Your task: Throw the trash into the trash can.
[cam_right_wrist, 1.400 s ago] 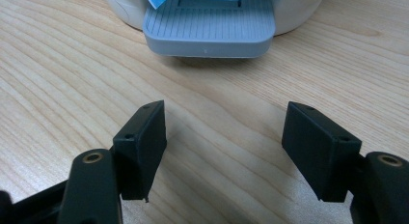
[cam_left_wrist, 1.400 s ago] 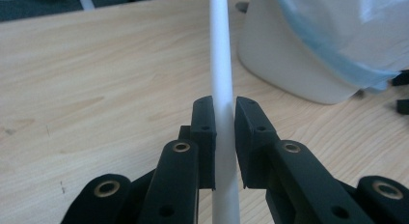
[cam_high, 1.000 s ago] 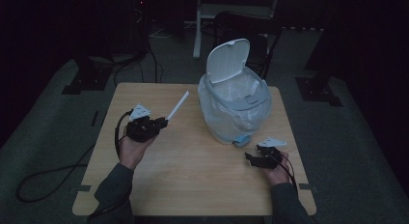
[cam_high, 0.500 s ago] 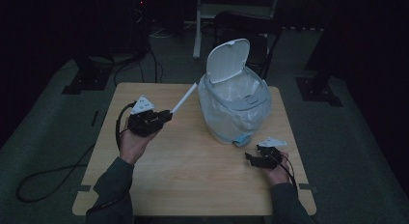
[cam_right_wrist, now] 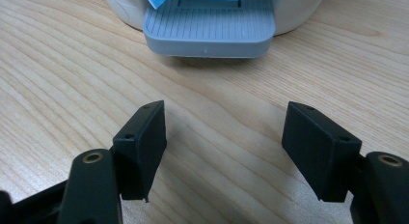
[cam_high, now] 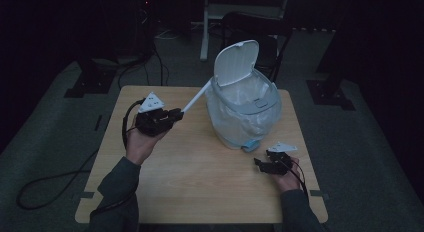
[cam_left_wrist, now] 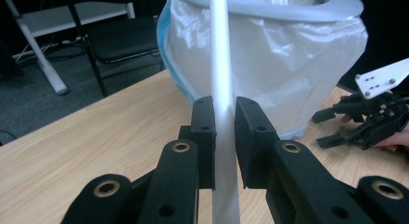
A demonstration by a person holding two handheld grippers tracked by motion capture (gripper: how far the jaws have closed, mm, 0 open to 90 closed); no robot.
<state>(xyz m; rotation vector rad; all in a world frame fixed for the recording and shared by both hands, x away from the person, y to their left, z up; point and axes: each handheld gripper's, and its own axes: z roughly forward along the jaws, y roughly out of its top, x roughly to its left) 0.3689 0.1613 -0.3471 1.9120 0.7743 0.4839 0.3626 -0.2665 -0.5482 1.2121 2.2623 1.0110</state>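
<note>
From the high view, your left gripper point(cam_high: 176, 113) clamps a white stick point(cam_high: 196, 97) above the left half of the table point(cam_high: 190, 192). The stick slants up and to the right, and its far tip meets the rim of the bin point(cam_high: 242, 117), just below the raised lid point(cam_high: 236, 63). The bin stands on the right half of the table, lined with a clear bag. Your right gripper point(cam_high: 261, 164) rests low on the table near the right edge, just in front of the bin's base, jaws apart and holding nothing. A wide stretch of bare wood lies between your two hands and toward the near edge. Beyond the far edge a chair point(cam_high: 260, 32) stands close behind the bin, so there is little room there.

In the left gripper view, the jaws close tight on the stick point(cam_left_wrist: 221, 79), which runs straight up between them to the bin's grey rim point(cam_left_wrist: 289, 11). The bagged bin wall fills the way ahead. Your right gripper point(cam_left_wrist: 333, 127) sits off to the right on the table, clear of the stick.

In the right gripper view, the jaws stand wide over bare wood with nothing between them. The bin's grey pedal point(cam_right_wrist: 210, 28) lies straight ahead, apart from the jaw tips, with open table on both sides.
</note>
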